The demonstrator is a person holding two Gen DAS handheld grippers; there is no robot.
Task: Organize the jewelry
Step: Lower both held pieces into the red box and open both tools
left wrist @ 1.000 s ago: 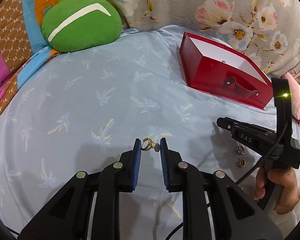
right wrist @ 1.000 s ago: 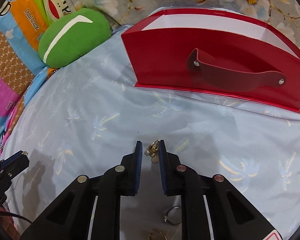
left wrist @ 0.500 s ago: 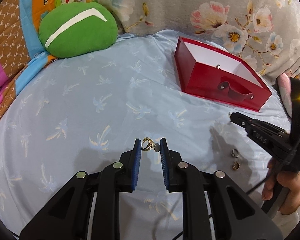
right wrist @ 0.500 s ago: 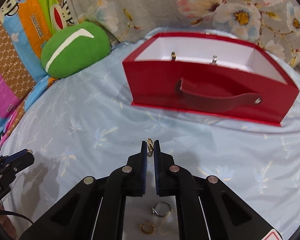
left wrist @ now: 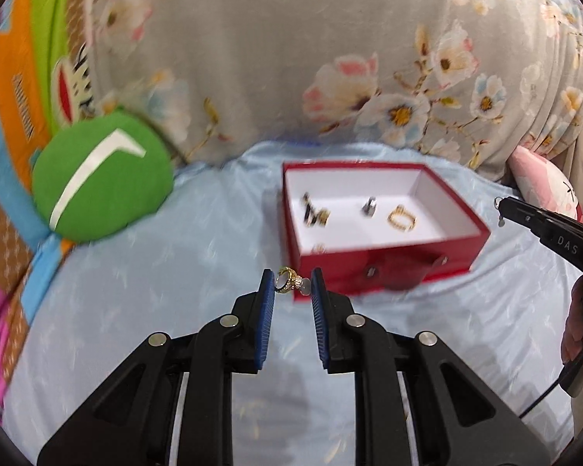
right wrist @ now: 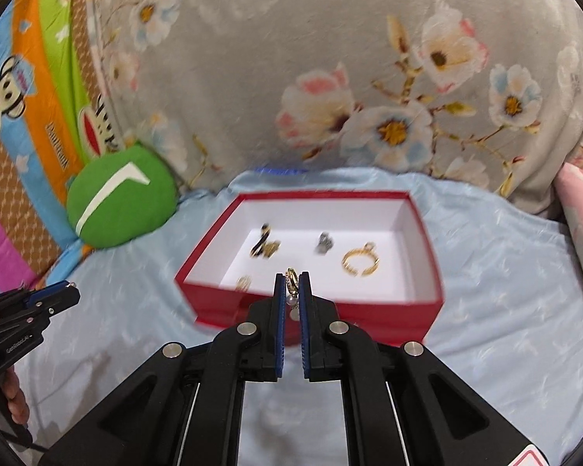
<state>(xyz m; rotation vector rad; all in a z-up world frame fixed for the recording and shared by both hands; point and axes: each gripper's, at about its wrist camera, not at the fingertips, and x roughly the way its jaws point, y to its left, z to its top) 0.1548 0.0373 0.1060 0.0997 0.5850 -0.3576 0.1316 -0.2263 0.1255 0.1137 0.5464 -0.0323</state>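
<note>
A red box point(left wrist: 474, 246) with a white inside lies on the light blue bedsheet; it also shows in the right wrist view point(right wrist: 433, 308). Several pieces lie in it, among them a gold ring point(right wrist: 360, 263). My left gripper point(left wrist: 292, 286) is shut on a gold ring with a stone point(left wrist: 288, 281), raised in front of the box's near left corner. My right gripper point(right wrist: 292, 285) is shut on a gold pearl earring point(right wrist: 291, 289), raised at the box's near wall. It shows from the side in the left wrist view point(left wrist: 499, 204).
A green round cushion point(left wrist: 101, 176) lies at the back left. A grey floral pillow point(left wrist: 330, 58) stands behind the box. A pink cushion point(left wrist: 540, 178) is at the right. A colourful cartoon blanket point(right wrist: 27, 116) covers the left side.
Both grippers have risen from the sheet with their pieces and moved toward the box, so its inside now shows. The right gripper closed on the earring. Two pieces left on the sheet are out of view.
</note>
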